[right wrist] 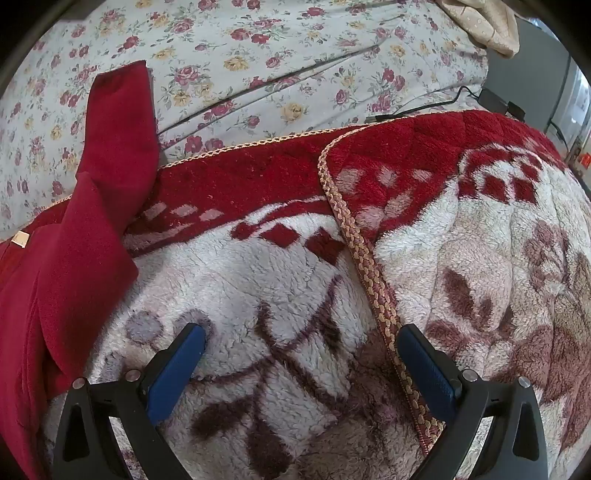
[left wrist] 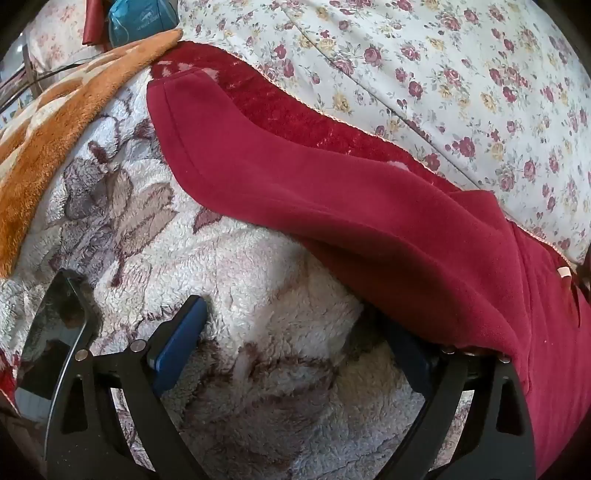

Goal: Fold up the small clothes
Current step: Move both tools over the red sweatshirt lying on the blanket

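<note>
A small dark red fleece garment lies on a fluffy white-and-red blanket. In the left wrist view one sleeve stretches up to the left and the body fills the right side. My left gripper is open, its left blue finger over bare blanket, its right finger tucked under the garment's edge. In the right wrist view the garment lies at the left with a sleeve pointing up. My right gripper is open and empty over the blanket, to the right of the garment.
A floral bedsheet covers the bed beyond the blanket. An orange plush blanket lies at the left with a blue bag behind it. A braided blanket edge runs between the right gripper's fingers. A black cable lies far right.
</note>
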A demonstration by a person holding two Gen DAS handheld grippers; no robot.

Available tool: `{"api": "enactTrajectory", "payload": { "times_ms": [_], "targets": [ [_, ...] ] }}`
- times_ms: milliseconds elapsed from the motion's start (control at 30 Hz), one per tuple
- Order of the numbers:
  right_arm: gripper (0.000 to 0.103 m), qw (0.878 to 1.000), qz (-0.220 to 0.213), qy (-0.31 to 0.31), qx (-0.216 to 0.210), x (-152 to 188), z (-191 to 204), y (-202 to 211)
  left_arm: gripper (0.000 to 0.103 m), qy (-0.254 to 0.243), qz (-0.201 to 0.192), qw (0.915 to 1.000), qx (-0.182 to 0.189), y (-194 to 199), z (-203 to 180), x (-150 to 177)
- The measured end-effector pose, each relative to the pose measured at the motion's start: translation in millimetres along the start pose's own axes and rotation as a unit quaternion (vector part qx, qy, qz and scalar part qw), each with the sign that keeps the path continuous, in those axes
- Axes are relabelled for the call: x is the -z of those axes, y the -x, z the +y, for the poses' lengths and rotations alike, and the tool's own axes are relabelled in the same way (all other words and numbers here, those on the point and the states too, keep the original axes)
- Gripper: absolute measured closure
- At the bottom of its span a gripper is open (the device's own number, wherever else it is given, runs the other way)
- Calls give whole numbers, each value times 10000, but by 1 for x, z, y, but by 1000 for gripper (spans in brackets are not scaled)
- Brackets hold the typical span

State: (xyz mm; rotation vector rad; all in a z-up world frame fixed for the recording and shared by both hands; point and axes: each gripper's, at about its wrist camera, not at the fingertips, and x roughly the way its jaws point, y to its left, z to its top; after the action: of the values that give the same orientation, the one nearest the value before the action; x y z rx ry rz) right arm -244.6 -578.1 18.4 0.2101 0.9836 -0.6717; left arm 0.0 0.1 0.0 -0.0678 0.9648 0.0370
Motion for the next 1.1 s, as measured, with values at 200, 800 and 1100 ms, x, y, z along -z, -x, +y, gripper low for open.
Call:
{"api": "enactTrajectory", "payload": {
  "times_ms": [200,800,1100],
  "targets": [
    [0,10000,1,0,0,0,0,0,8,-16,1,10000,-22,0,0,0],
    [0,10000,0,3,4,0,0,0,8,41,53,9999,-136,1,-1,0],
    [0,10000,0,15,19,2,-2,0,8,51,286,9995,-146,15,-3,6]
  ]
}}
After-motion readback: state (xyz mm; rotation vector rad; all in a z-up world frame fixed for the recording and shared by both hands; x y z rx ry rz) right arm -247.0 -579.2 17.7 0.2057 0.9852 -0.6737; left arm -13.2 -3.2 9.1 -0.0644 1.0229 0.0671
